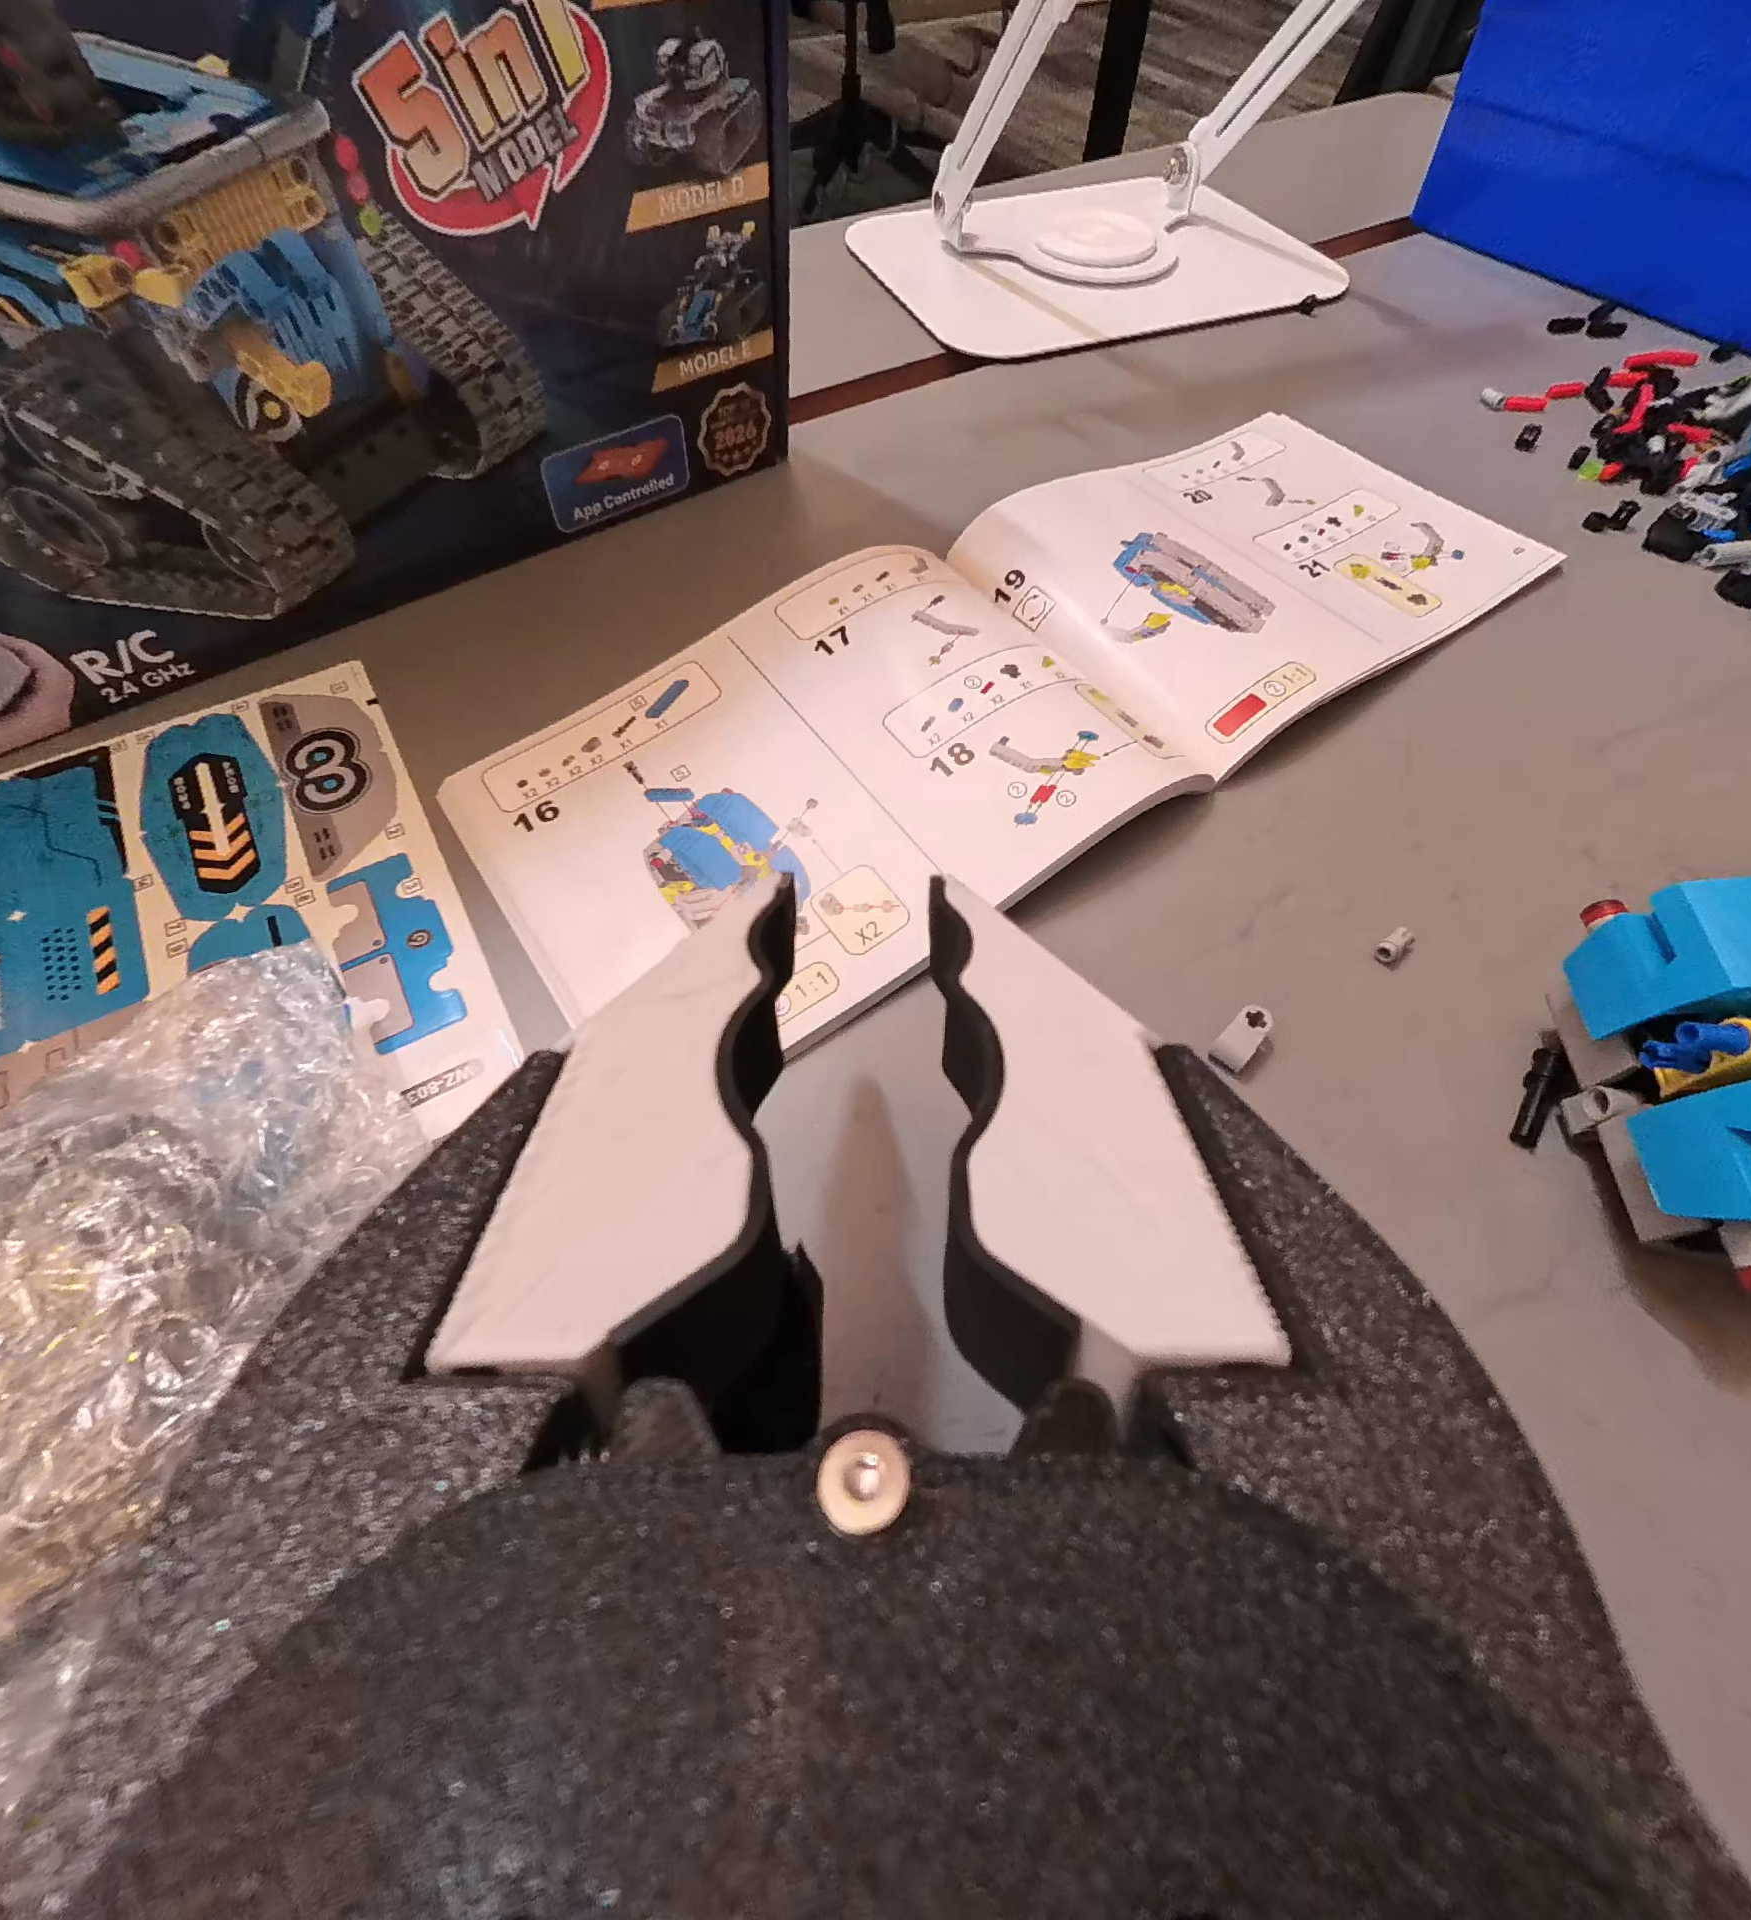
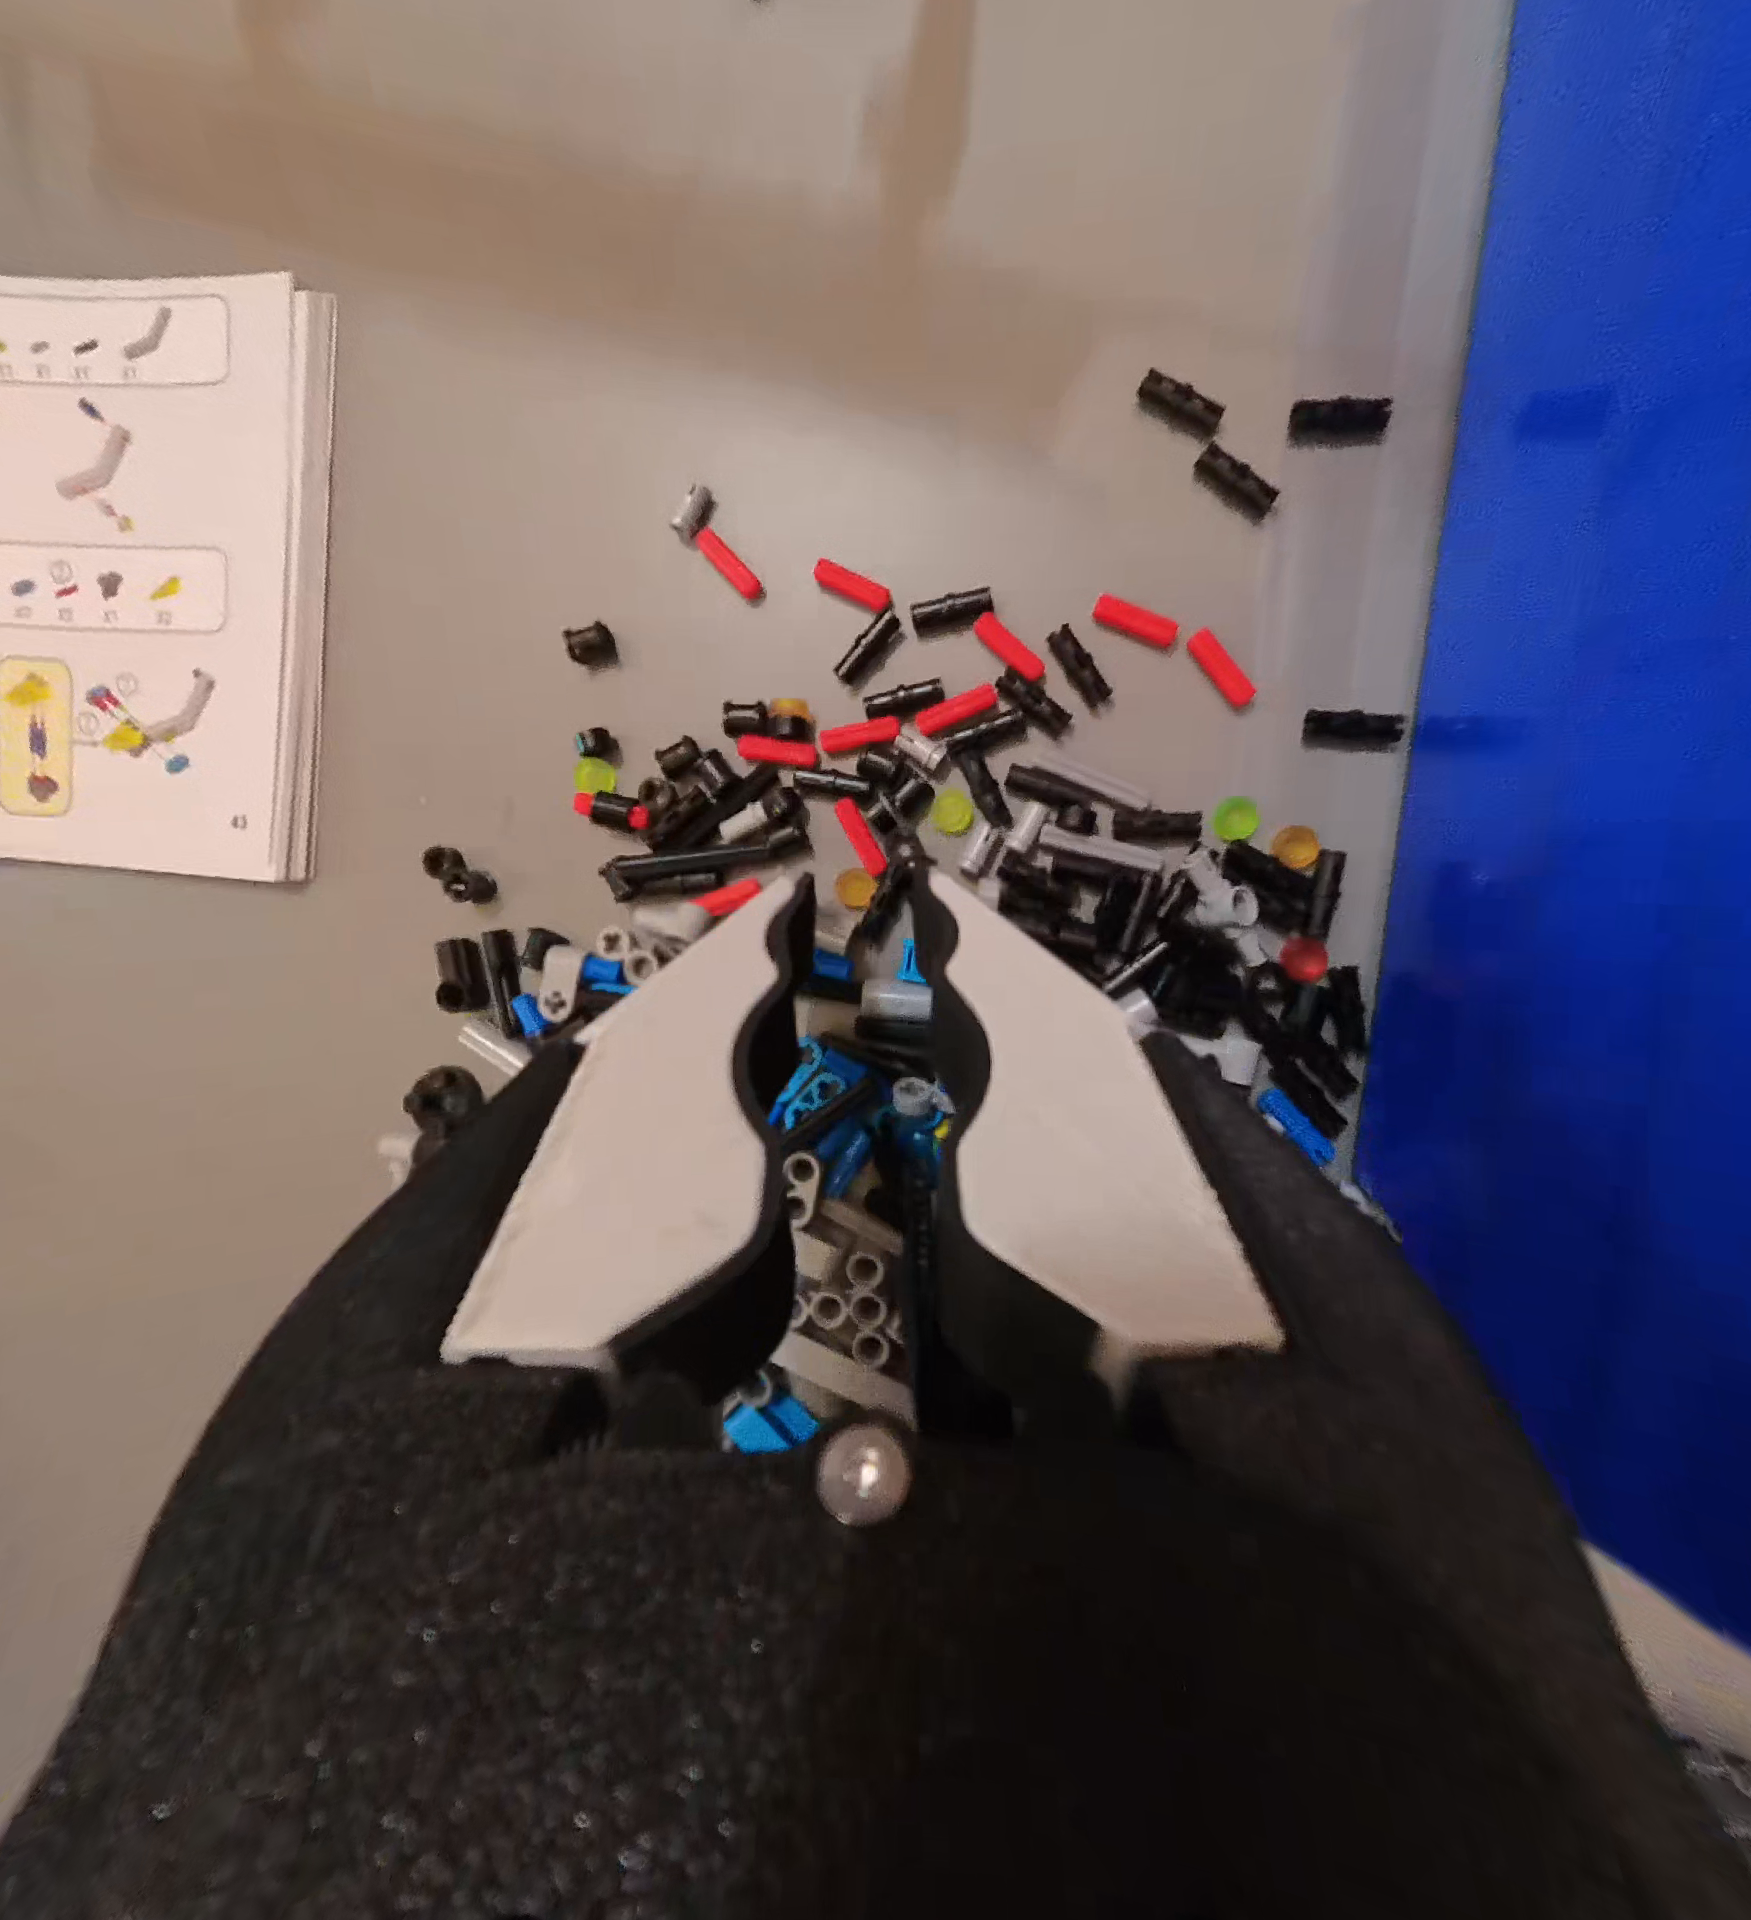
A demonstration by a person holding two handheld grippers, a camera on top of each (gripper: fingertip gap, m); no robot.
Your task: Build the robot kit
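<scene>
1. Hovering at the centre of the left wrist view, the left gripper point(image 1: 860, 894) has its fingers parted with nothing between them, tips over the lower edge of the open instruction booklet point(image 1: 1006, 665) on the grey table point(image 1: 1370, 1558).
2. Left of that gripper lie a sticker sheet point(image 1: 175, 862) and, at lower left, a crumpled clear plastic bag point(image 1: 92, 1247) overlapping the sheet.
3. A toy box point(image 1: 331, 312) printed with a blue tracked vehicle stands at upper left; a white stand base point(image 1: 1089, 270) sits at upper centre.
4. At the right edge rests a partly built blue model point(image 1: 1702, 1081), with two small grey connectors point(image 1: 1243, 1034) loose on the table between it and the gripper.
5. In the right wrist view, the right gripper point(image 2: 863, 888) is low over the pile of small parts point(image 2: 954, 790) at centre frame: black, red, grey and blue pins and connectors.
6. Its fingers stand narrowly apart, and a black pin point(image 2: 886, 883) sits right at the tips; whether it is pinched I cannot tell.
7. A blue bin point(image 2: 1629, 727) fills the right side, touching the pile's edge.
</scene>
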